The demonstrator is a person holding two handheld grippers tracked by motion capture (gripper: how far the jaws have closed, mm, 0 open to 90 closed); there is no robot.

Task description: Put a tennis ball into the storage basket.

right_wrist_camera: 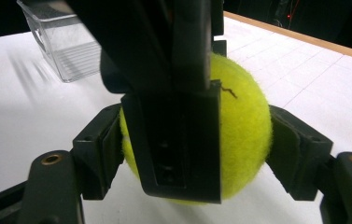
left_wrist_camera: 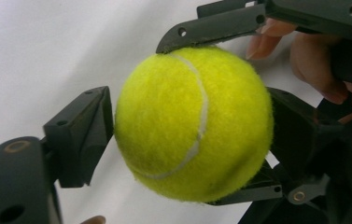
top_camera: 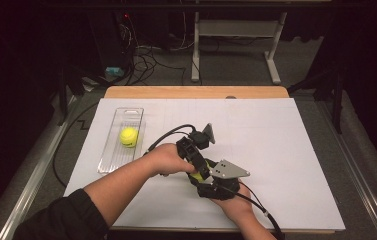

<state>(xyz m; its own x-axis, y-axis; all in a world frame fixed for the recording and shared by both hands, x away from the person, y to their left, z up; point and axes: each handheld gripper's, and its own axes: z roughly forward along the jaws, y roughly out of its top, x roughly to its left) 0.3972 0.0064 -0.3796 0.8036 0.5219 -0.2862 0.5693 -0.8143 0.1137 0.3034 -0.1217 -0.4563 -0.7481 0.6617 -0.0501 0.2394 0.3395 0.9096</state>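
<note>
At the lower centre of the high view, both the left tool (top_camera: 194, 169) and right tool (top_camera: 201, 176) are clenched on one tennis ball (left_wrist_camera: 193, 123) above the white surface (top_camera: 286, 150).

We note clear plastic tray (top_camera: 110, 150) lying lengthwise at left of white table sheet (top_camera: 276, 145); second tennis ball (top_camera: 129, 136) sits inside tray; beyond far wooden edge, desk frame (top_camera: 236, 40), floor cables (top_camera: 146, 62).
</note>
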